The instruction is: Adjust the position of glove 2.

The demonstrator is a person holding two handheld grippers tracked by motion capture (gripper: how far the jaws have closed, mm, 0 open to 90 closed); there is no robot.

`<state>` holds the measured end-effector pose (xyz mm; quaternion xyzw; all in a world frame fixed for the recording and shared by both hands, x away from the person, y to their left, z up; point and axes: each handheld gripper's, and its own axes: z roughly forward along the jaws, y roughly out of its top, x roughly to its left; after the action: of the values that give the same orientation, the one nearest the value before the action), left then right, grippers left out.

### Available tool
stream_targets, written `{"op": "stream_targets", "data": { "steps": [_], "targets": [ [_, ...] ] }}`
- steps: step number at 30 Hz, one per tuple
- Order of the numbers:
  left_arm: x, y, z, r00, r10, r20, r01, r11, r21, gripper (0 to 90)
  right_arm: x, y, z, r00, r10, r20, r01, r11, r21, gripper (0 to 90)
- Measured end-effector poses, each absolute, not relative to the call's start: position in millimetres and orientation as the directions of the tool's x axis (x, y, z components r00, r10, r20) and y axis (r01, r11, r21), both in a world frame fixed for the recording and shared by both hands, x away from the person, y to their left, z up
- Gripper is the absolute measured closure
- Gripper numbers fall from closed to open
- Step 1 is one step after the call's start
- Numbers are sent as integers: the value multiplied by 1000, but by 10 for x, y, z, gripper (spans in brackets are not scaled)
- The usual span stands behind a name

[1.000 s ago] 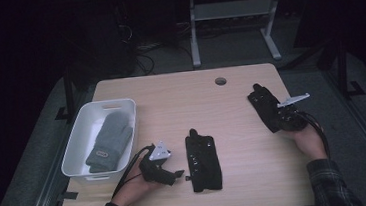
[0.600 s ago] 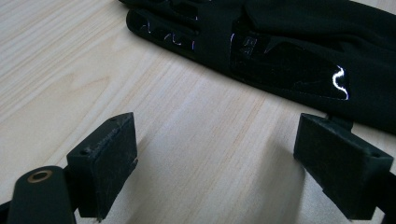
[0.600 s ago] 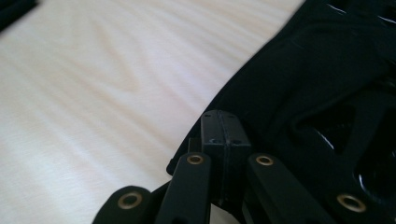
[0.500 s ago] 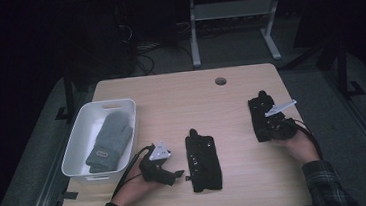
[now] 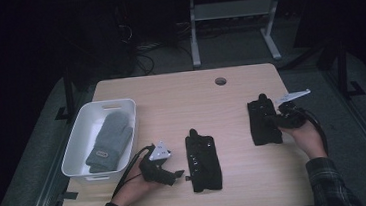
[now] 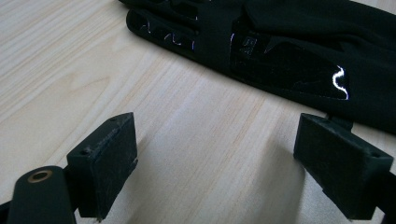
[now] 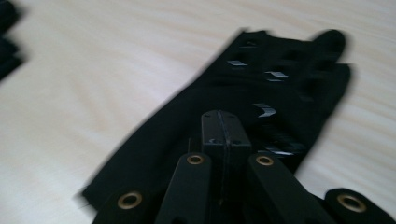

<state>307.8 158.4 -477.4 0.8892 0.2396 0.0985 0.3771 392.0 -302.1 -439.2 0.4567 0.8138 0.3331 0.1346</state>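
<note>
1. A person sits at a wooden table (image 5: 170, 99), holding a two-jaw gripper in each hand

2. The right gripper (image 7: 223, 133) has its jaws pressed fully together above a black glove (image 7: 261, 121). Whether any cloth is pinched between them cannot be told, because the closed tips hide the spot

3. This right glove (image 5: 264, 122) lies flat on the table, directly under and ahead of the right fingertips. Its long axis runs away from the person, with the glove's finger ends farthest from the jaws and the cuff nearest the hand

4. The left gripper (image 5: 179, 174) rests low on the table with its jaws wide apart and nothing between them, just bare wood

5. A second black glove (image 5: 203, 160) lies just beyond the left fingers (image 6: 105, 161), close but not touching, its long axis crossing in front of the open jaws

6. Each glove has its own nearer hand: right for the right one, left for the middle one

7. A white bin (image 5: 77, 152) holding a grey mitten (image 5: 110, 139) sits outboard of the left hand
</note>
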Motion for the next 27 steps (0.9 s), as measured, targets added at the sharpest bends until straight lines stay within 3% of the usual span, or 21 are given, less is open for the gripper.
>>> {"op": "stream_targets", "data": {
  "steps": [5, 13, 27],
  "targets": [
    [3079, 1582, -4774, 866, 501, -5, 351, -601, 718, 123, 4081, -3144, -4460, -484, 870, 91, 676, 307, 670, 900],
    [3079, 1582, -4774, 866, 500, -5, 352, -601, 718, 123, 4256, -3061, -4627, -464, 885, 46, 711, 342, 614, 900],
    [3079, 1583, -4774, 866, 500, -5, 351, -601, 718, 123, 3980, -2825, -4617, -554, 830, 60, 679, 409, 609, 900]
  ]
}}
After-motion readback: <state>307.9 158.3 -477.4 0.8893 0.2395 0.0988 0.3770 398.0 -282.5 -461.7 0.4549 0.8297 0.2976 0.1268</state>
